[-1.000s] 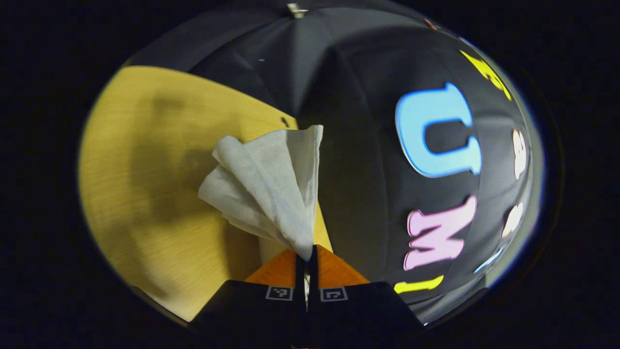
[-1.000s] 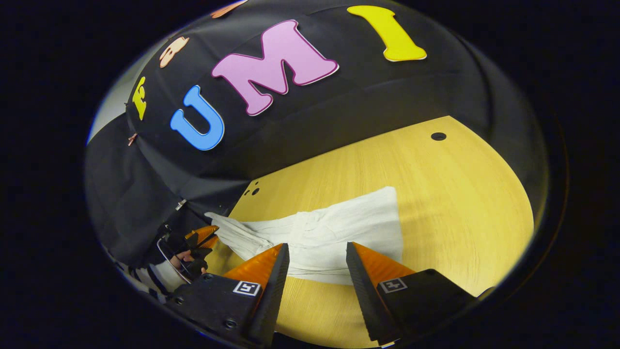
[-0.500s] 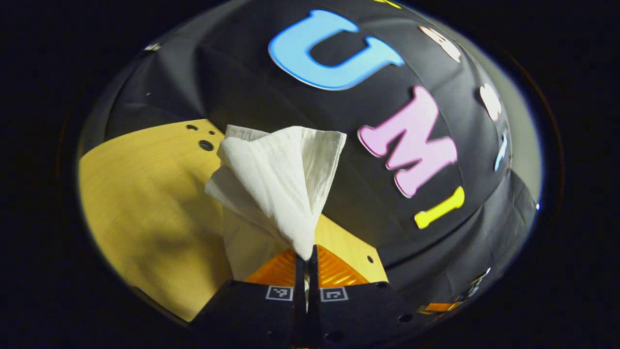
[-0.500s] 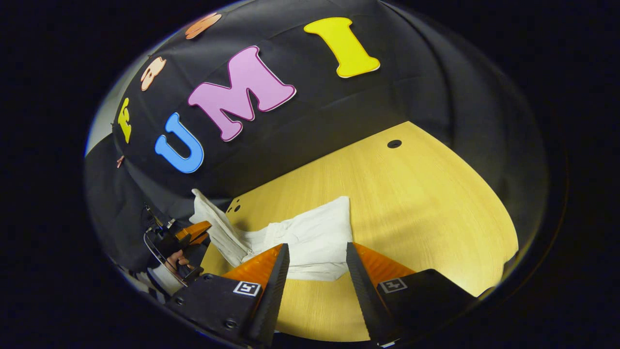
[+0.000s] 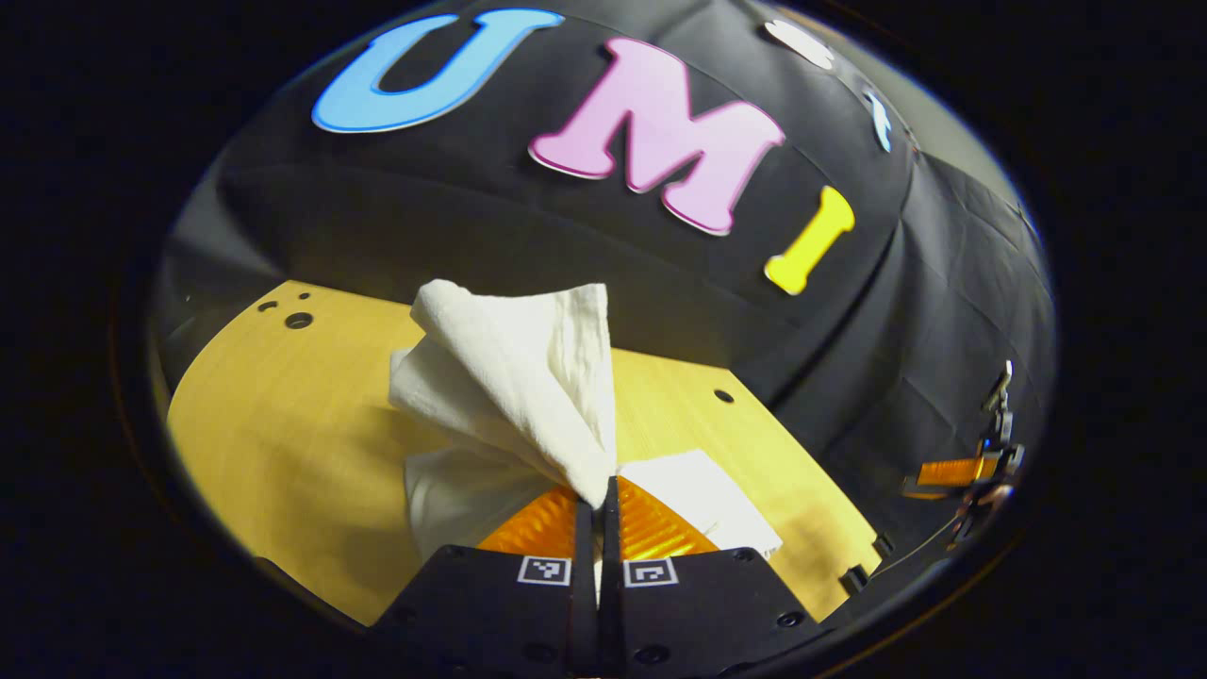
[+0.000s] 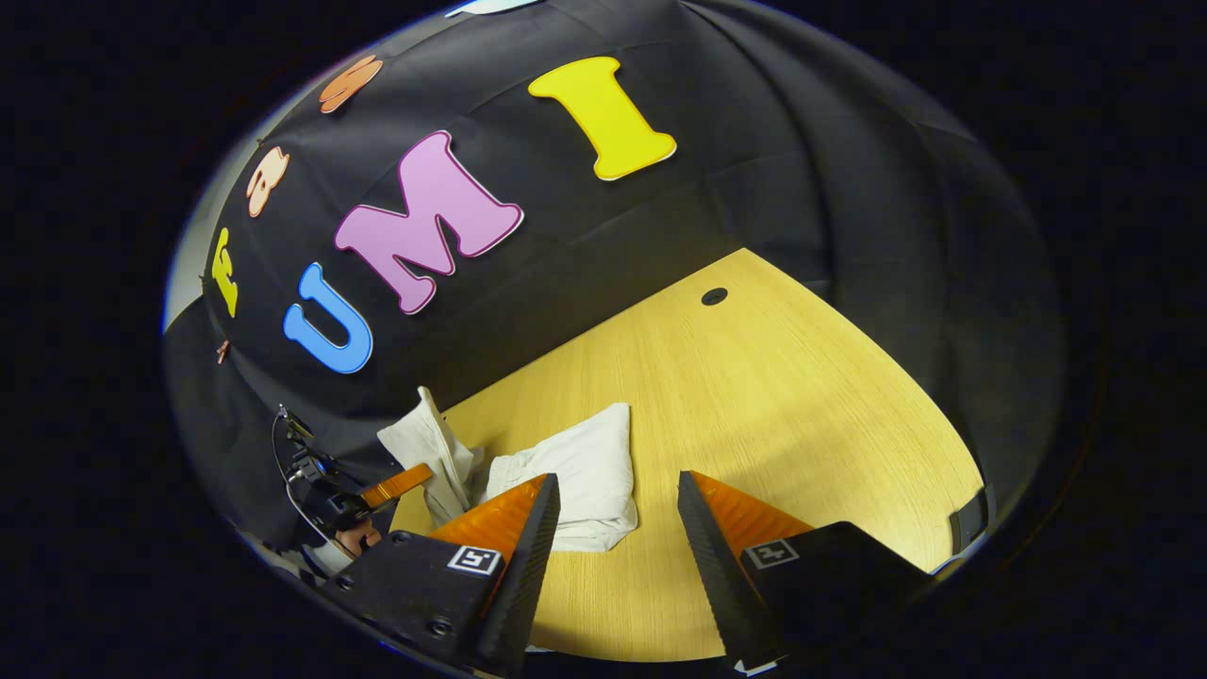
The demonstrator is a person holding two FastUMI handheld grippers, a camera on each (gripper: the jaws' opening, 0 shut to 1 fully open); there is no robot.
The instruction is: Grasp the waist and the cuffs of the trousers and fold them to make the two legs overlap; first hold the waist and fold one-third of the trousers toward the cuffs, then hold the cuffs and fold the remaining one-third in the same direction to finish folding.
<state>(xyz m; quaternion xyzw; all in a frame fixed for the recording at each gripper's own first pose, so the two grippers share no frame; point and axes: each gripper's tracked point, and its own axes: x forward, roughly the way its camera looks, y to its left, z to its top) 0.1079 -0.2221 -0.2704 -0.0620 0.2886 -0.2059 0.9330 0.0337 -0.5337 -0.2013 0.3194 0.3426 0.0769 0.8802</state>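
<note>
The white trousers rise in a bunched fold straight ahead in the left gripper view. My left gripper is shut on their edge, lifting it above the wooden table. More of the trousers lies flat on the table behind the fingers. In the right gripper view the trousers lie on the table in a folded heap, with one end raised at the left by the left gripper. My right gripper stands open above the table, apart from the cloth, with nothing between its fingers.
The wooden table stretches wide to the right of the trousers, with a round hole near its far edge. Small holes mark the table's far left corner. The right gripper shows far off at the right.
My left gripper has swung with the lifted trouser end over the rest of the garment. The cloth on the table has drawn into a shorter heap. The right gripper stays open and has backed away.
</note>
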